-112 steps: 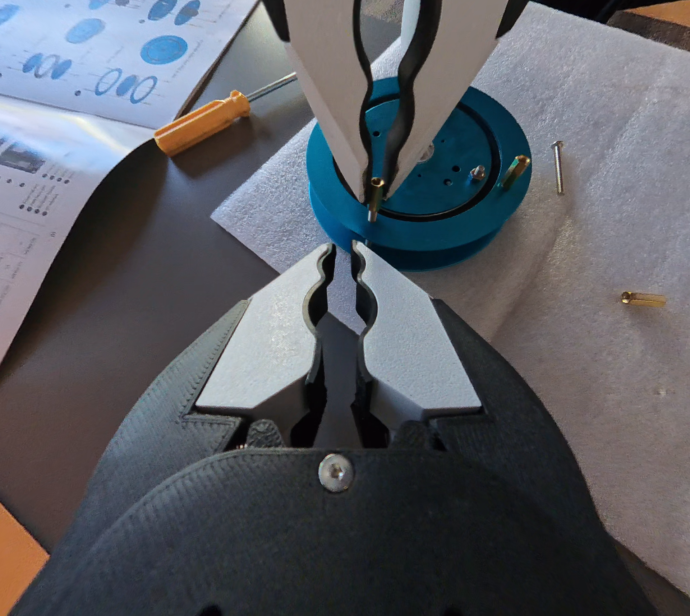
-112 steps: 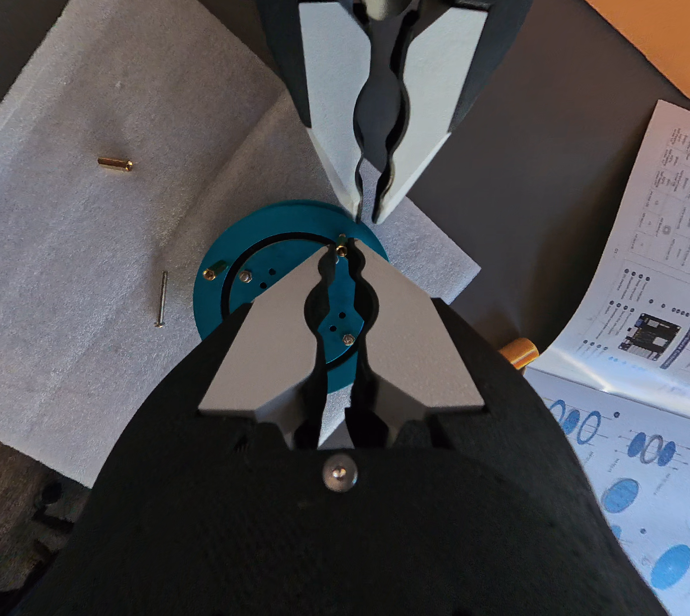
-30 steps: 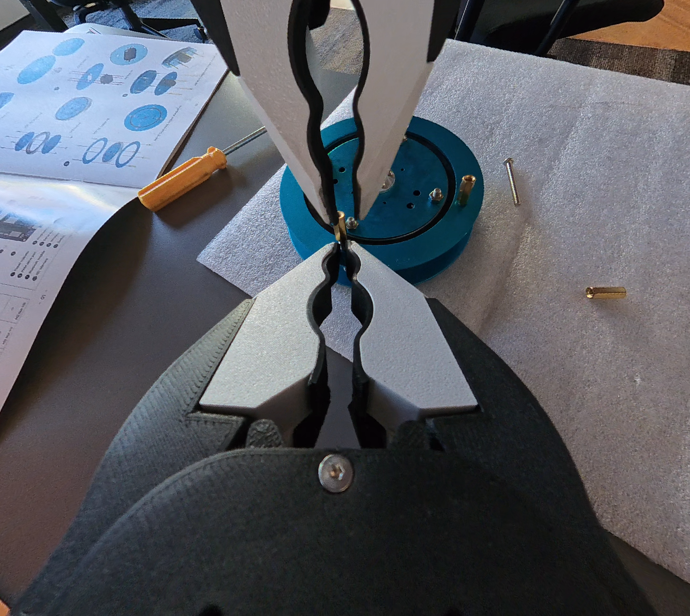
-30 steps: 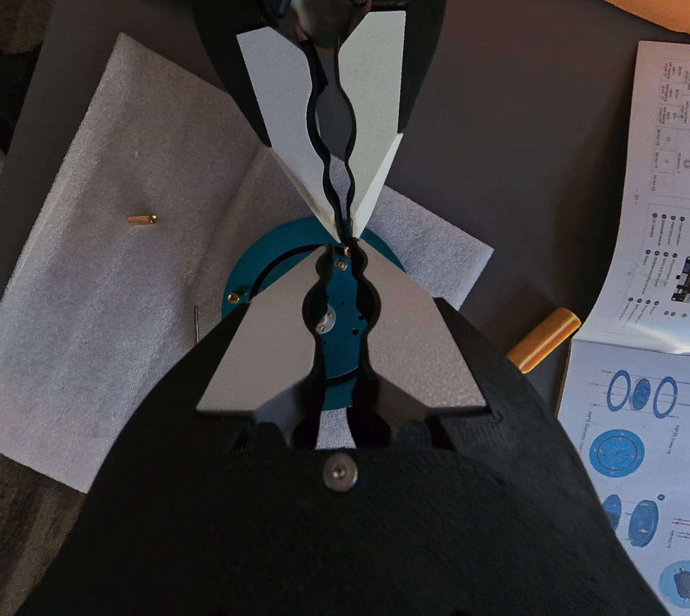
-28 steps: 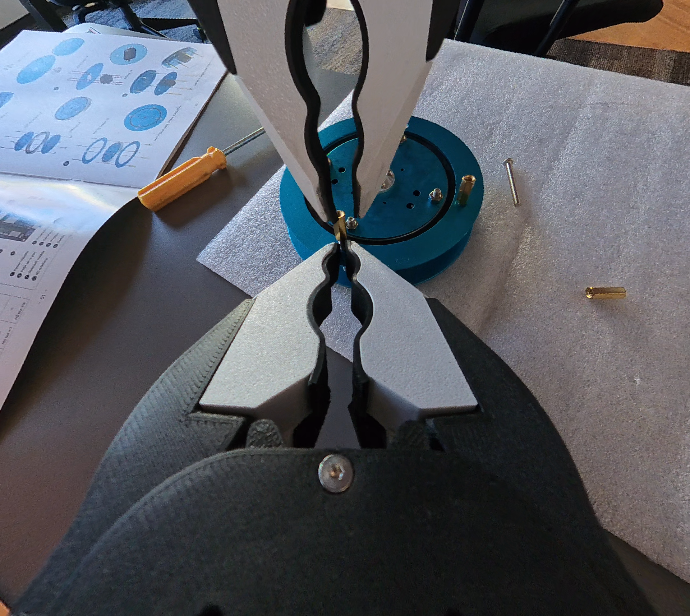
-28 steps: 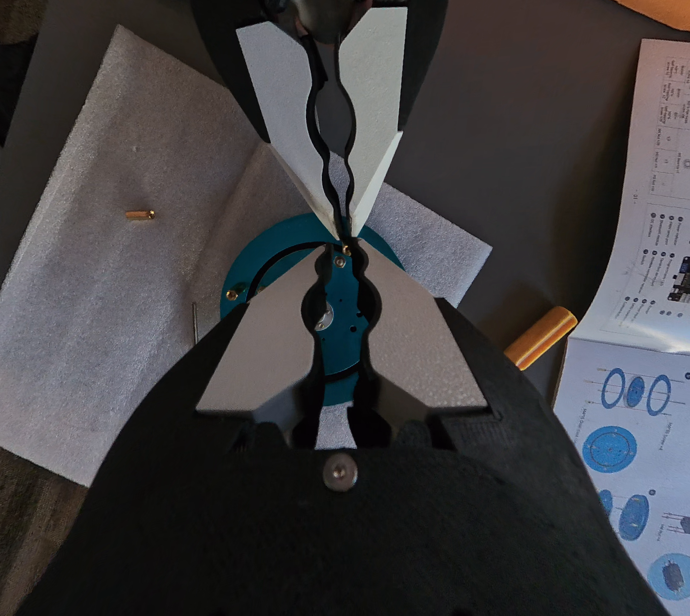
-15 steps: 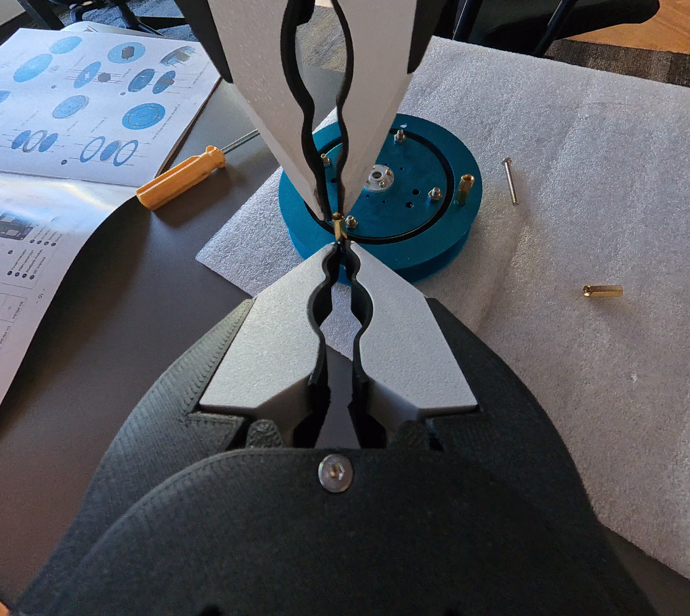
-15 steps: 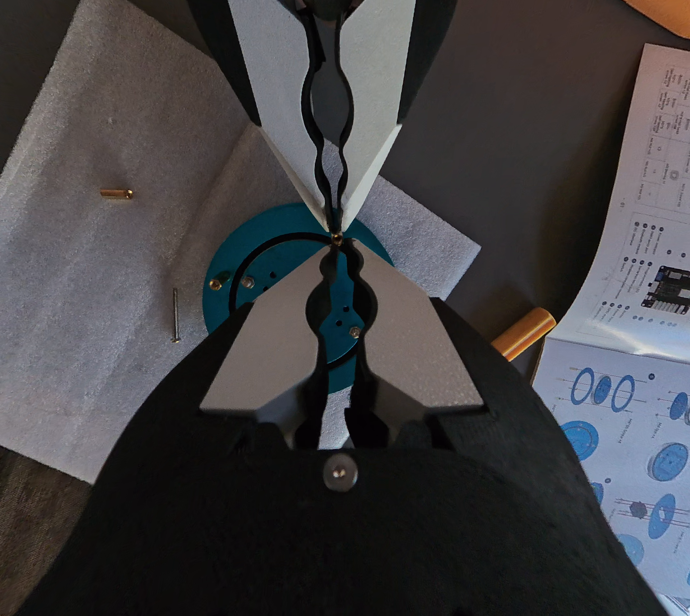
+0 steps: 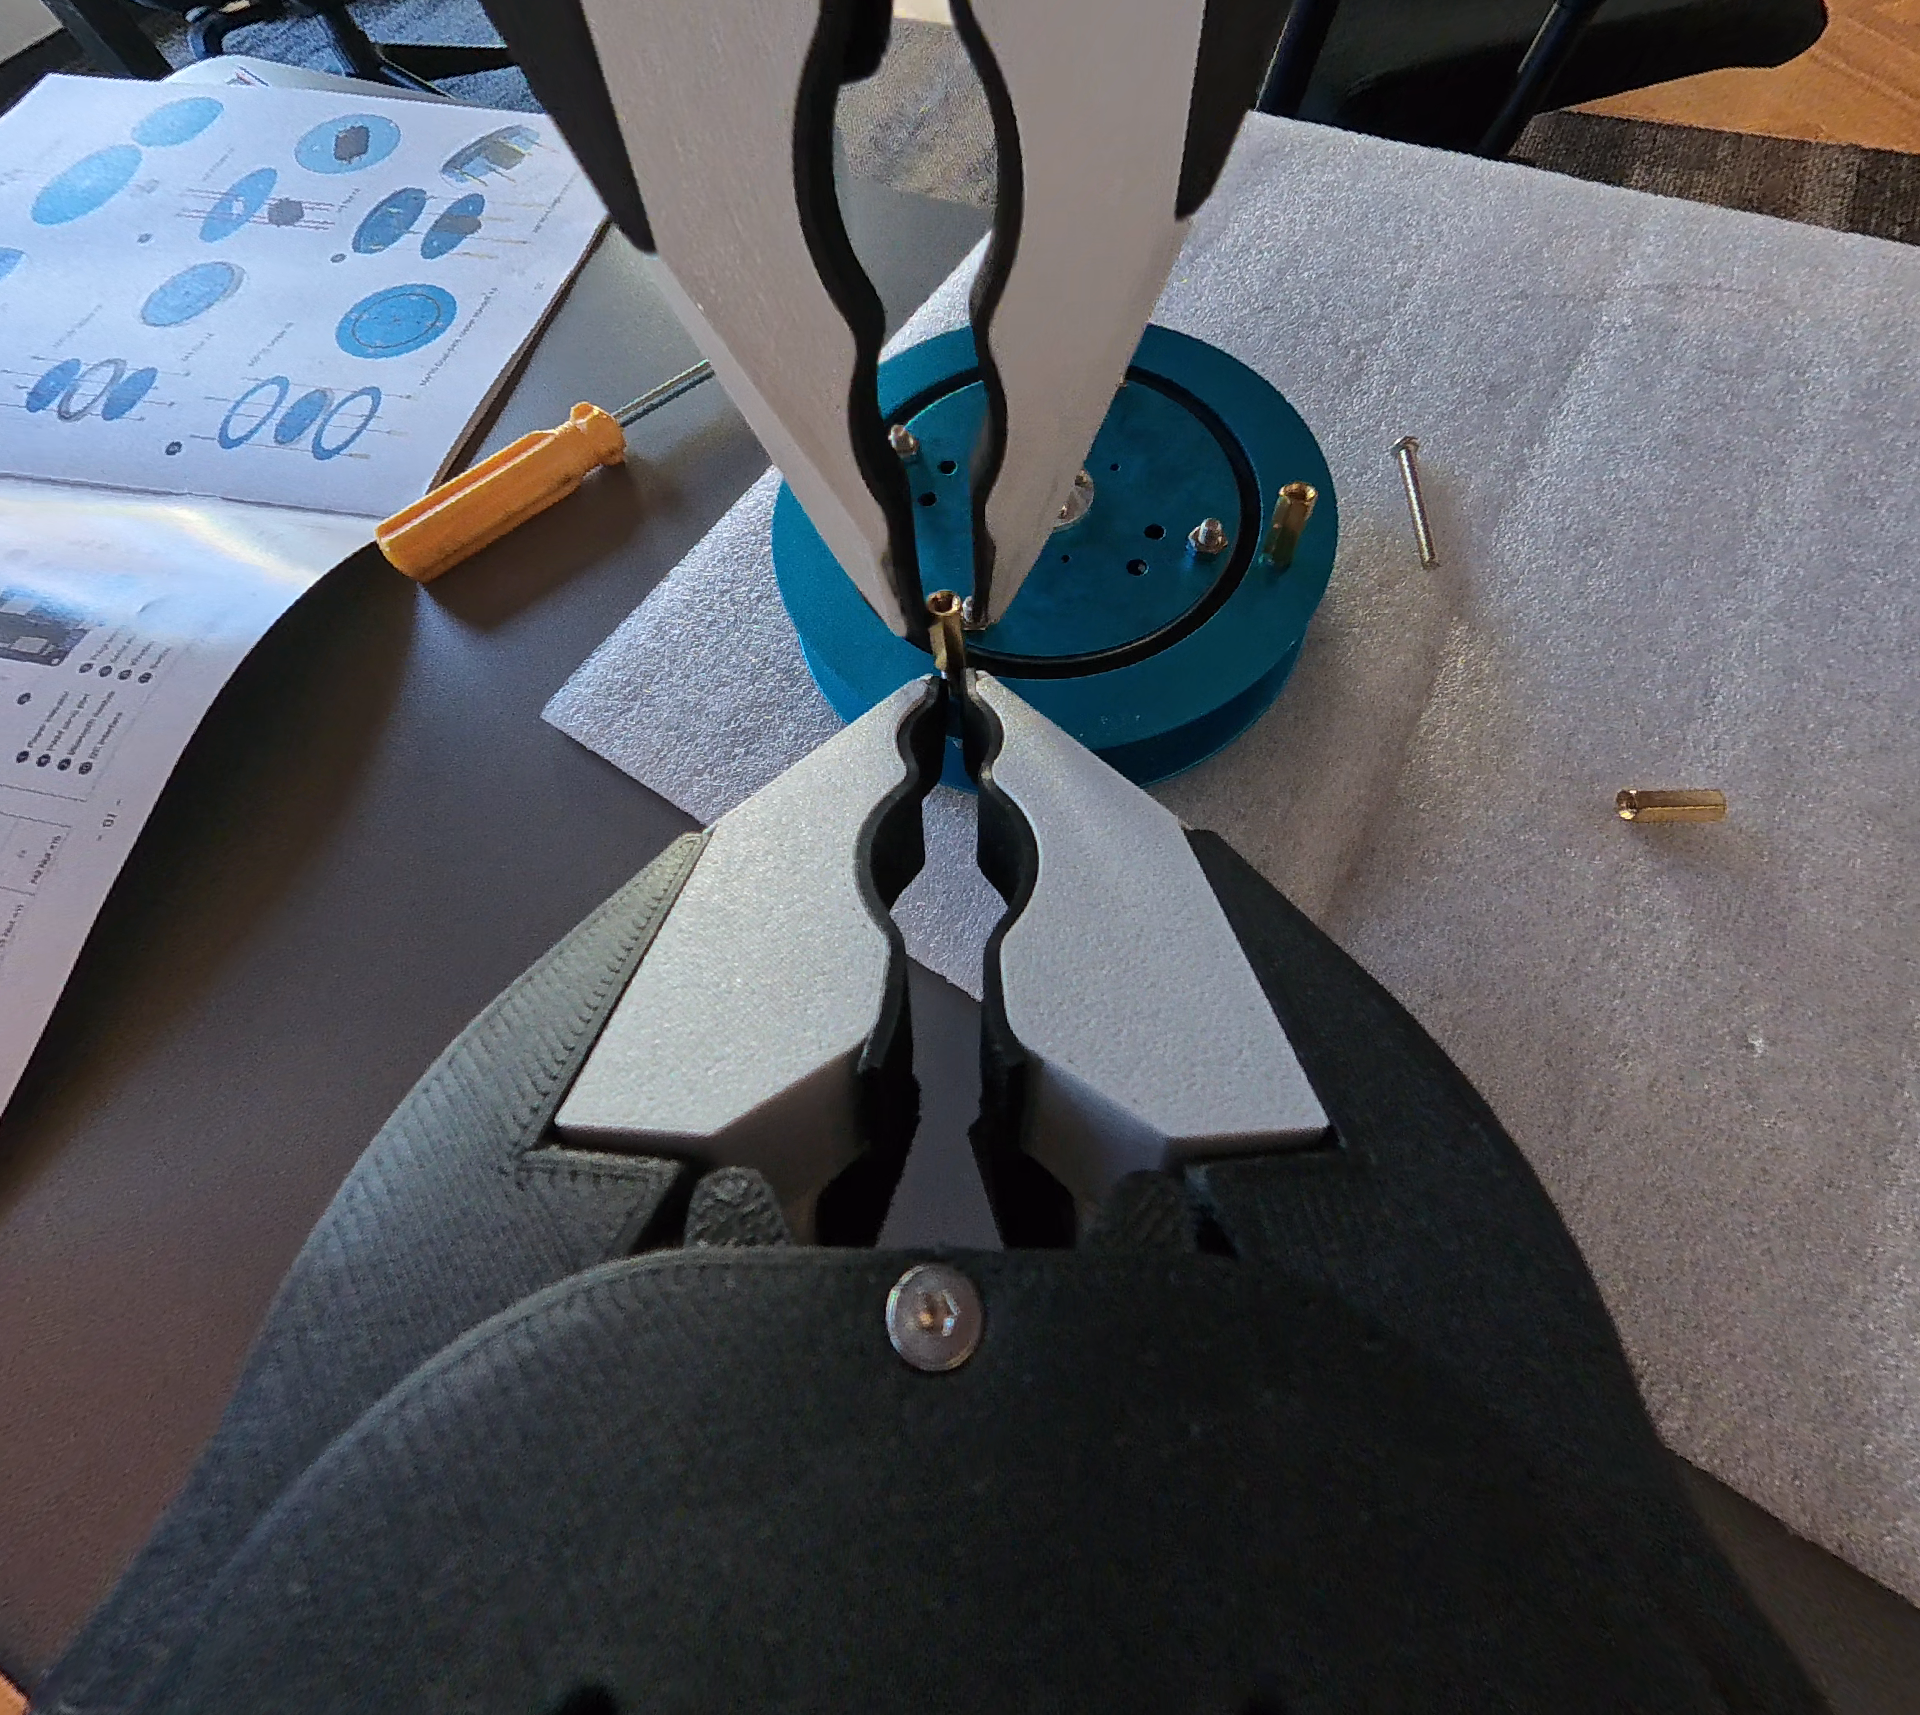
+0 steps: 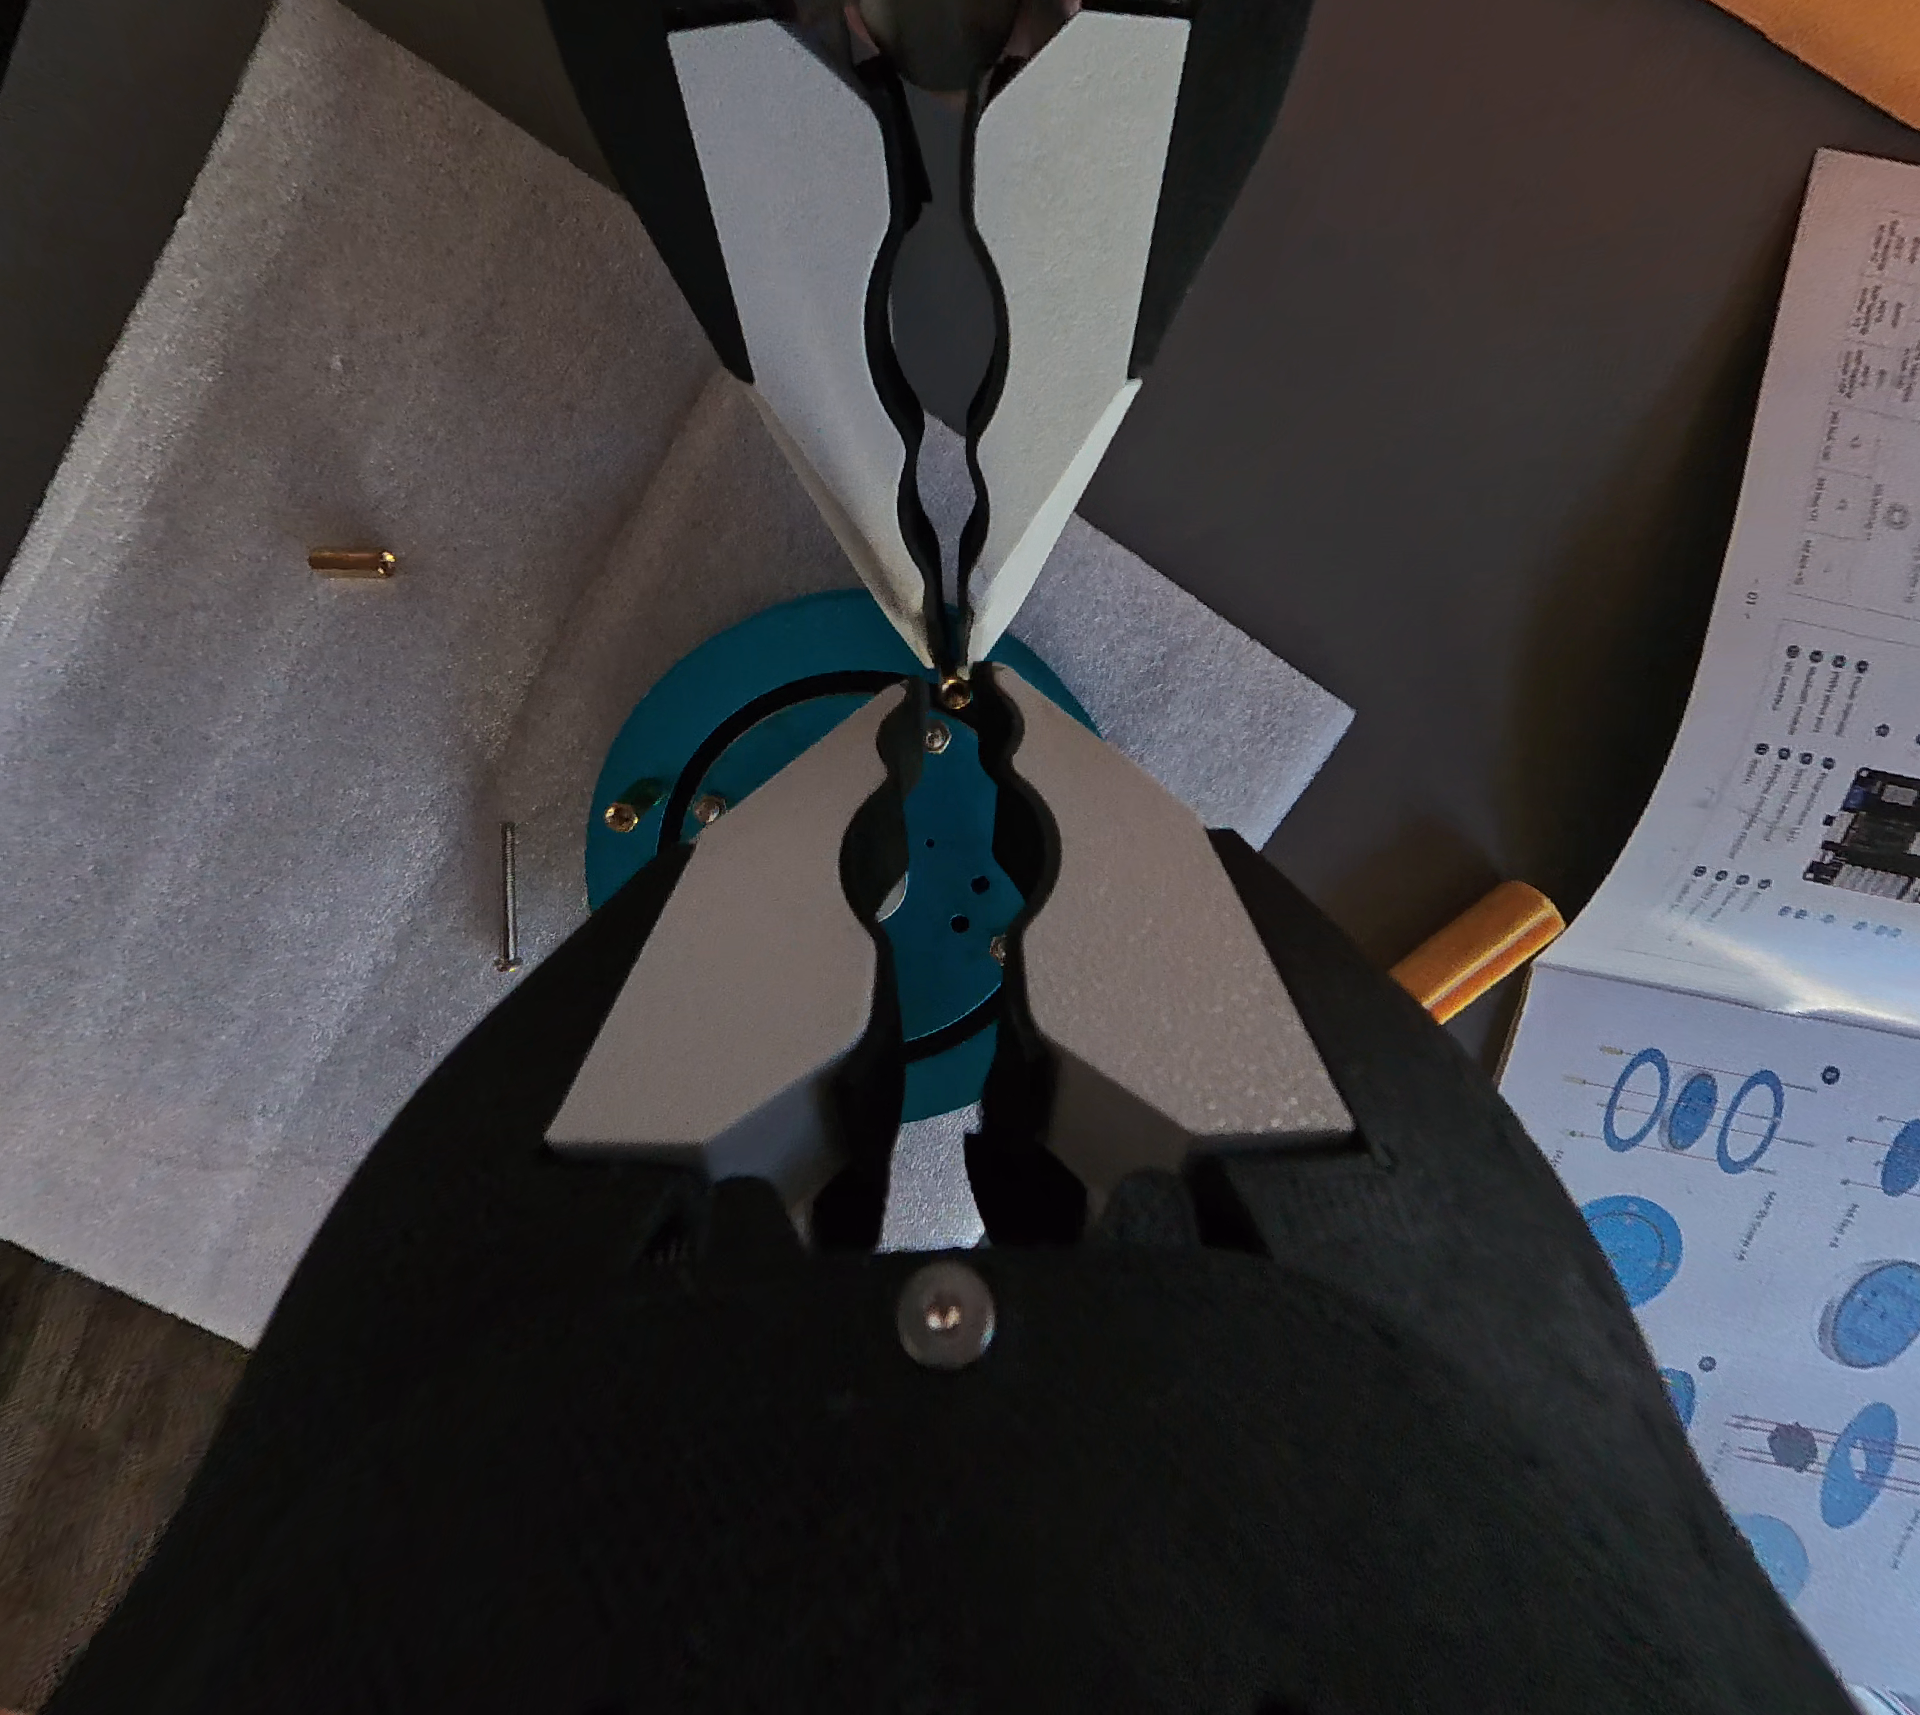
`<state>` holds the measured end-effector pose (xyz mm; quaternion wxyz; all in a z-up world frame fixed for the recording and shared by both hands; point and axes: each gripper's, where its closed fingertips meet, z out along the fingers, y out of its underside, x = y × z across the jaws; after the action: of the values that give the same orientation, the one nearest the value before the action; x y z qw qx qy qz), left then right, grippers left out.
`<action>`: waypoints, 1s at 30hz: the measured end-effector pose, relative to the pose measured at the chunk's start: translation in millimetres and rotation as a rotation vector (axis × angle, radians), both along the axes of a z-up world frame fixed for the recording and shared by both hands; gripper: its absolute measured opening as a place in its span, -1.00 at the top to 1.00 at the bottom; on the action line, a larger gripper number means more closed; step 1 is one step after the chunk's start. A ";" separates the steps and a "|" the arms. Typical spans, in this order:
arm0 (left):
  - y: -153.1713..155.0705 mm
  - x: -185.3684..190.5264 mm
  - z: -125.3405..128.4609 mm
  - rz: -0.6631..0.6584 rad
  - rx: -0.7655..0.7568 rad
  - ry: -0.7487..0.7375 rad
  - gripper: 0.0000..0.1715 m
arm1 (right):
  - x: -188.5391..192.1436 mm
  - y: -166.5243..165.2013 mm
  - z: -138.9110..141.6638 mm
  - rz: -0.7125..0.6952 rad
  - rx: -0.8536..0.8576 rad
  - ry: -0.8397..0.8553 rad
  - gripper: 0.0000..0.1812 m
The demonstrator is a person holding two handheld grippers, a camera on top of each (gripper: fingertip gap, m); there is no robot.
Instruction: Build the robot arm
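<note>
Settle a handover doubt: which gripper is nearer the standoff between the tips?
Left. The left gripper pinches the standoff low down, at the wheel rim. The right gripper straddles its top from above, jaws slightly apart, at most grazing it.

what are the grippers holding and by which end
The left gripper pinches the upright brass standoff by its lower end; the right gripper is open around its top.

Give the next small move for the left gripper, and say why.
Probably hold steady: the left gripper pinches the upright brass standoff at the rim of the blue wheel, while the right gripper straddles its top.
</note>
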<state>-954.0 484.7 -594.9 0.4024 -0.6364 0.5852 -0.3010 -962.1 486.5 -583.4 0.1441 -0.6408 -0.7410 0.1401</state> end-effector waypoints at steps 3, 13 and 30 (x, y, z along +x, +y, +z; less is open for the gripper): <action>0.0 -0.2 -0.3 0.001 0.002 0.002 0.99 | -0.5 0.6 -1.6 -0.012 -0.003 -0.004 0.94; 0.8 -0.8 -0.7 0.005 0.005 0.005 0.99 | -1.8 2.9 -3.1 -0.256 -0.064 0.007 0.94; 0.8 -1.6 -0.3 0.016 0.002 0.000 0.99 | -3.8 6.8 10.7 -0.489 -0.065 0.157 0.76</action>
<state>-955.6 485.5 -595.1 0.4055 -0.6405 0.5806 -0.2970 -965.9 493.3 -572.7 0.2099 -0.7923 -0.5457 0.1743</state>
